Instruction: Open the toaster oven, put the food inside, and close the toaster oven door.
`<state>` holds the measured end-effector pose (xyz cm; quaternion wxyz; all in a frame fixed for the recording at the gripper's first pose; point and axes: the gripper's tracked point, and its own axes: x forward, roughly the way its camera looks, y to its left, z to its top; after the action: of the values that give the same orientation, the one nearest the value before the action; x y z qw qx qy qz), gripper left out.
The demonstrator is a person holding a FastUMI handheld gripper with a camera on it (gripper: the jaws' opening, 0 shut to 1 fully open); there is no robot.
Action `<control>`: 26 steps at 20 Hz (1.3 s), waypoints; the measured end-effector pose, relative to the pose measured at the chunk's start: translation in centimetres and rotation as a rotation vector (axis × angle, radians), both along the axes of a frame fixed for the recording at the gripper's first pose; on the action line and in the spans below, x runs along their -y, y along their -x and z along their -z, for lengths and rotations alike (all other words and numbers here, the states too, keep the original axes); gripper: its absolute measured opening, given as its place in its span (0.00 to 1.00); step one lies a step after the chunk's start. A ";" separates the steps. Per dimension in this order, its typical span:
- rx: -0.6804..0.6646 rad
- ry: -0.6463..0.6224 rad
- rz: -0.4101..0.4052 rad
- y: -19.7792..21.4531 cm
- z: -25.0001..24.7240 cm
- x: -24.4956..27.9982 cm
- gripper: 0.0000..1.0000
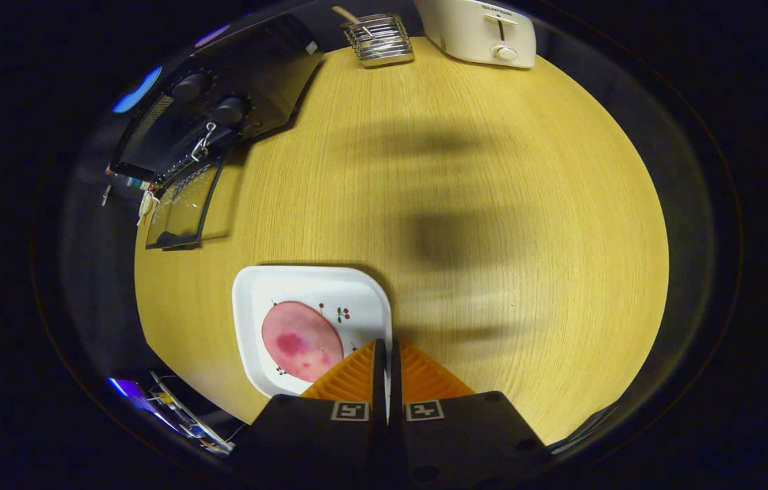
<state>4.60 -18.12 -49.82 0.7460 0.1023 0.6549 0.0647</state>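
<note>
My hand-held gripper (384, 354) is closed tight and holds nothing. The slice of ham (301, 340) lies just ahead of my fingers, a little to their left, on a white square plate (357, 289). It is pink, oval and flat, slanting toward my fingers. The toaster oven (220, 116) sits far beyond, also left, with its glass door (183, 204) hanging open.

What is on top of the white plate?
A pink oval slice of meat lies on the white square plate. The shut hand-held gripper covers the plate's near corner, so anything there is hidden.
</note>
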 end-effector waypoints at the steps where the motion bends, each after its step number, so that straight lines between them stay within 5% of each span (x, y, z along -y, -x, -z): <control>1: -0.001 -0.042 0.040 0.1 -0.1 -0.2 0.05; 7: -0.019 -0.317 0.320 1.9 -2.3 -1.9 0.05; 14: 0.027 -0.503 0.469 4.1 -7.4 -6.2 0.05; 26: 0.185 -0.605 0.901 -2.2 -11.2 -20.9 0.05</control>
<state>6.80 2.76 -38.65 0.6916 0.5763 0.4302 -0.0670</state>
